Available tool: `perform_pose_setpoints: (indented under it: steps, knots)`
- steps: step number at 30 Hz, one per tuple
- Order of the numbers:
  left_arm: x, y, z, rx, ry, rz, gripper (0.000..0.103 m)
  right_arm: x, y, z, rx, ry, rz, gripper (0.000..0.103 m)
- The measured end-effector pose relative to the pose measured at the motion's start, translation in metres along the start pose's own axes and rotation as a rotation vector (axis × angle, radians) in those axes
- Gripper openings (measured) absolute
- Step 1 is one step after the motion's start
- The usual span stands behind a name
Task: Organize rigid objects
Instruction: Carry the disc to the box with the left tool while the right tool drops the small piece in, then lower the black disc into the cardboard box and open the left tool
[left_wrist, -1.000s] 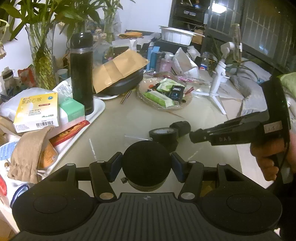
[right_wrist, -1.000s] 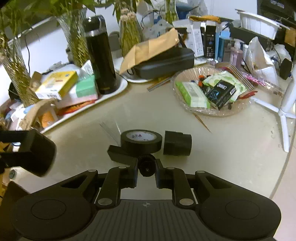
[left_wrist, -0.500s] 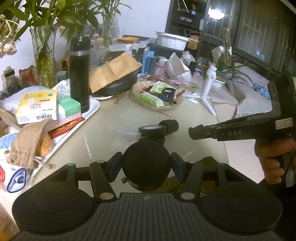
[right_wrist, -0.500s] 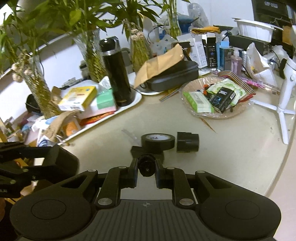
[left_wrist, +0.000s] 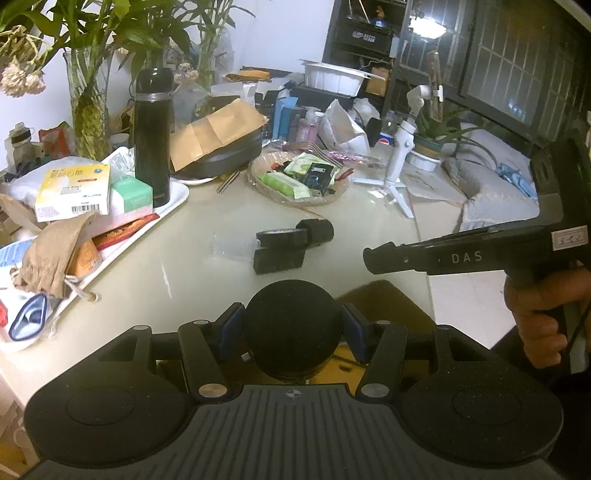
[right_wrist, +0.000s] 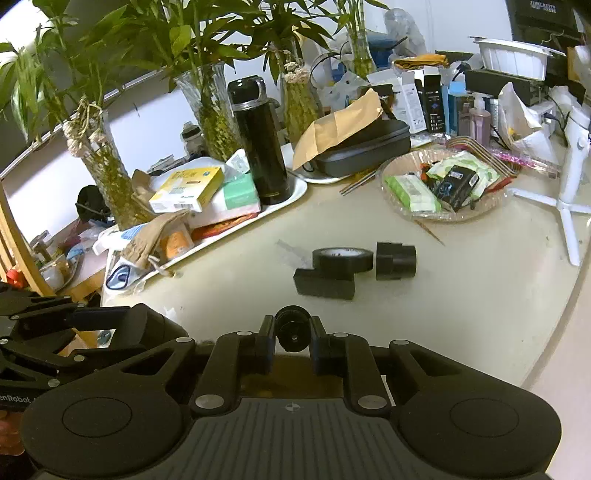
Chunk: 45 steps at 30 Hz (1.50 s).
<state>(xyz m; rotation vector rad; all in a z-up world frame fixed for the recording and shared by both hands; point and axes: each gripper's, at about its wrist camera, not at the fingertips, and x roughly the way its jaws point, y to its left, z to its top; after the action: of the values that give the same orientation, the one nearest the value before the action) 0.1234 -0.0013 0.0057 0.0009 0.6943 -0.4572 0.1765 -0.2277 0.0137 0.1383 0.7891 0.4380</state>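
Backed well away from the tape roll (right_wrist: 341, 258) over the last second, on both sides, each load kept.

Nearest, on the left: left gripper (left_wrist: 291, 332) clamped on a round black cap (left_wrist: 291, 317), blue pads pressing its curved sides. On the right: right gripper (right_wrist: 293, 339) closed tight on a small black knob (right_wrist: 293, 326), pinched right at the tips. Both held near the worktop (right_wrist: 461, 302) edge, well short of the tape roll.

Could lose the cap: rounded flanks, little for the pads to bite, and probably no surface below to catch it. Could lose the knob the same way with any tilt. Could also knock the two grippers together, carried so near each other.

Farther on: glossy beige worktop, with a black block (right_wrist: 325, 284) touching the tape roll in front and a short black tube (right_wrist: 395, 260) just beside it. Behind the tape roll to the left, a white tray (right_wrist: 295, 194) heaped with boxes and an upright black flask (right_wrist: 260, 144); behind to the right, a shallow dish (right_wrist: 388, 184) of packets. Beyond those, vases of greenery, clutter, a dim room.
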Motion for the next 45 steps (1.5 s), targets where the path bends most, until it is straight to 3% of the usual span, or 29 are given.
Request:
perform_pose_setpoints:
  steps: [20, 22, 24, 27, 32, 45]
  knots:
    - [-0.010, -0.031, -0.035, 0.024, 0.103, 0.019, 0.056, -0.008, 0.013, -0.027, -0.011, 0.070, -0.044, 0.023]
    - [-0.007, -0.029, -0.036, 0.015, 0.125, 0.043, 0.056, -0.008, 0.015, -0.028, -0.021, 0.063, -0.063, 0.045]
    - [-0.008, -0.027, -0.035, -0.001, 0.123, 0.034, 0.056, -0.011, 0.017, -0.028, -0.040, 0.039, -0.075, 0.079]
    - [-0.010, -0.023, -0.034, -0.024, 0.110, 0.047, 0.061, -0.013, 0.017, -0.028, -0.044, 0.025, -0.075, 0.097]
    - [-0.011, -0.021, -0.033, -0.044, 0.099, 0.073, 0.065, -0.011, 0.014, -0.027, -0.033, 0.036, -0.098, 0.103]
    - [-0.015, -0.019, -0.030, -0.062, 0.061, 0.109, 0.065, -0.006, 0.013, -0.028, -0.037, 0.062, -0.126, 0.103]
